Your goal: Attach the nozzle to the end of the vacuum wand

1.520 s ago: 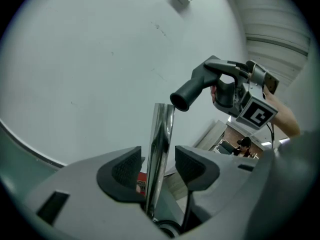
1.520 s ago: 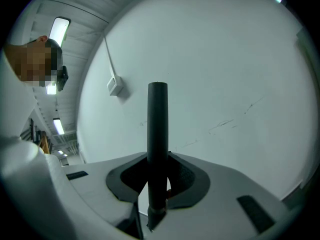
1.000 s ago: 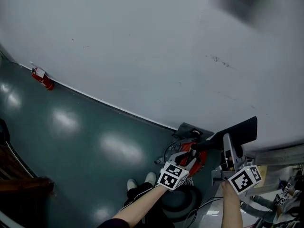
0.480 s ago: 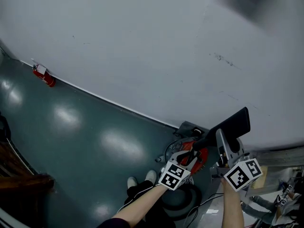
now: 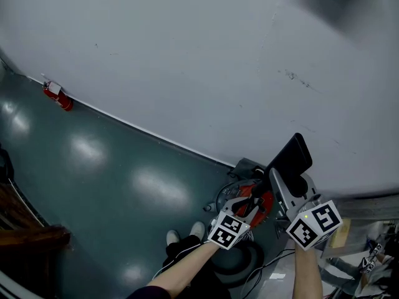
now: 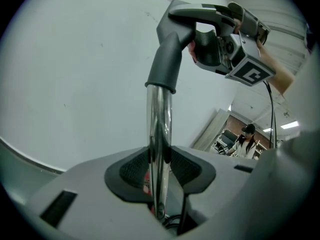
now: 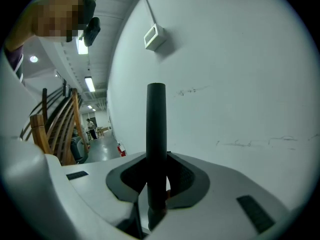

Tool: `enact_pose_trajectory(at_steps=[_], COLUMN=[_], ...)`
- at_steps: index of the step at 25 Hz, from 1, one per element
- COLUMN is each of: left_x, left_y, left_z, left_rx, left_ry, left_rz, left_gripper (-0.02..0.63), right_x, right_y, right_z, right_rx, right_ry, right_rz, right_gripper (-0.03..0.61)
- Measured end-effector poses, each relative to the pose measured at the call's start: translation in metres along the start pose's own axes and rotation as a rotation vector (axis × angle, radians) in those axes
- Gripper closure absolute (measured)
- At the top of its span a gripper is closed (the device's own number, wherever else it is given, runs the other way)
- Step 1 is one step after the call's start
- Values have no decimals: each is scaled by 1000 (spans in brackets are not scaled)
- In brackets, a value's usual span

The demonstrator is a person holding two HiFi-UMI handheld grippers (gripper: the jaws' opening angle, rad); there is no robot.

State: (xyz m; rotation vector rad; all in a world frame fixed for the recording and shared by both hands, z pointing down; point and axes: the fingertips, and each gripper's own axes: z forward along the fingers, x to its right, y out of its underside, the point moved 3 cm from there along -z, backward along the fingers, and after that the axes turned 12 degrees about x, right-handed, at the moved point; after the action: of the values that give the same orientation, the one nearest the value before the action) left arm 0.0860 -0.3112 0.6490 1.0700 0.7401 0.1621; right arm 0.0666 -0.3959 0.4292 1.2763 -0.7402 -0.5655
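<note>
The chrome vacuum wand (image 6: 159, 134) rises between the pads of my left gripper (image 6: 160, 170), which is shut on it. At the tube's top end sits the grey cuff (image 6: 162, 71) of the nozzle, its lower rim around the tube; how deep it sits I cannot tell. The nozzle curves up and right into my right gripper (image 6: 220, 31), which is shut on it. In the right gripper view the black nozzle (image 7: 156, 129) stands upright between the pads of that gripper (image 7: 156, 176). From the head, the nozzle (image 5: 290, 157) tilts up above both grippers.
The red and grey vacuum body (image 5: 249, 199) lies on the green floor below the grippers, by the white wall (image 5: 187, 61). A red fire extinguisher (image 5: 57, 96) stands at the wall's foot, far left. Wooden stairs (image 5: 28, 238) lie lower left. My shoes (image 5: 184, 237) show below.
My right gripper has moved left with the nozzle and rolled, so the nozzle now tilts more upright instead of pointing right. The left gripper and the wand have stayed put.
</note>
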Motion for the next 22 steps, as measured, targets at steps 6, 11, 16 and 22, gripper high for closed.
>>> enact_pose_trajectory(at_steps=[6,11,16,22], left_x=[-6,-4,-2,-4], left_y=[4,1,4,5], left_z=[4,3,0,0], left_rx=[-7,-19,-30,-37], left_ry=[-2,6,23,26], left_rz=[2,15,20,22], left_gripper=[479,479,479,479], right_x=[9,-16,-2,-1], right_y=[6,5,9,10], right_z=[12,20,23,22], right_rx=[-38,-81,-86,-73], right_ry=[-7,-82,-63,-55], right_rz=[40,-112,2,5], right_gripper=[486,486,486,486])
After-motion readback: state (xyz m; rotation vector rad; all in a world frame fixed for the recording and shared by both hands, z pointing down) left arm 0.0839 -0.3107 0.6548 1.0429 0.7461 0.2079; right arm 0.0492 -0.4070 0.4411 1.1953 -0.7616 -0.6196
